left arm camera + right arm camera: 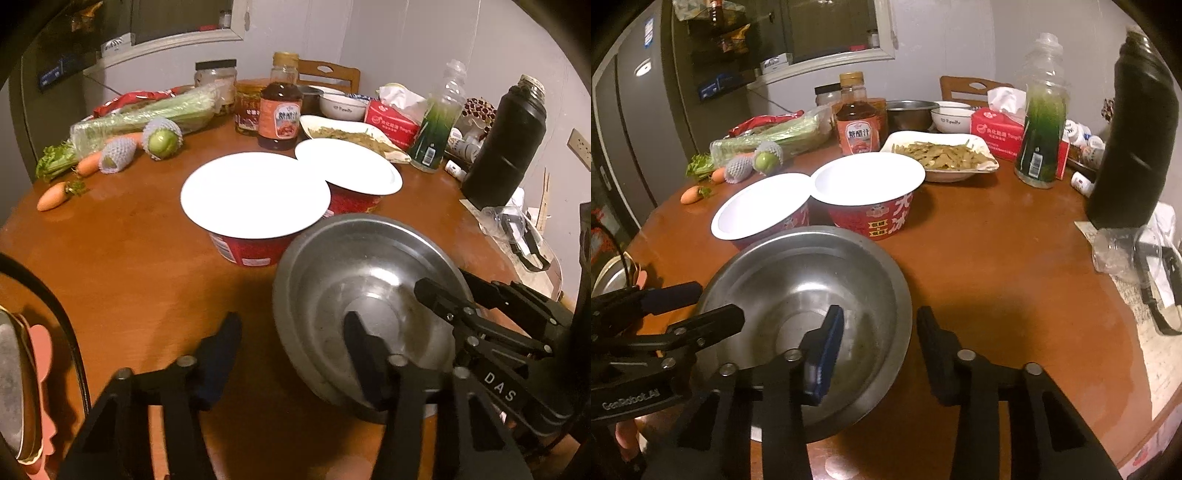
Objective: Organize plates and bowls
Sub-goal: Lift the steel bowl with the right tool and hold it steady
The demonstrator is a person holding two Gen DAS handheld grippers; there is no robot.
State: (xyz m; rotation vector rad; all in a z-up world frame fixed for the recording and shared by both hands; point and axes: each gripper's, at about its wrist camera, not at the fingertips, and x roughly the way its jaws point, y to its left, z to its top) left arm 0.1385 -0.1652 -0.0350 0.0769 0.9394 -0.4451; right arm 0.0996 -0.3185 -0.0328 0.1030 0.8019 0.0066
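Steel, dull and shallow, the metal bowl is sitting on the near part of the brown wooden surface, just in front of two red paper bowls with white insides. Each hand-held gripper is straddling the bowl's rim, one finger inside and one outside. The left hand-held gripper is standing apart, not pinching the rim. The right hand-held gripper is likewise apart, with a gap showing around the rim. Farther back, a white dish of green beans is resting near a sauce bottle.
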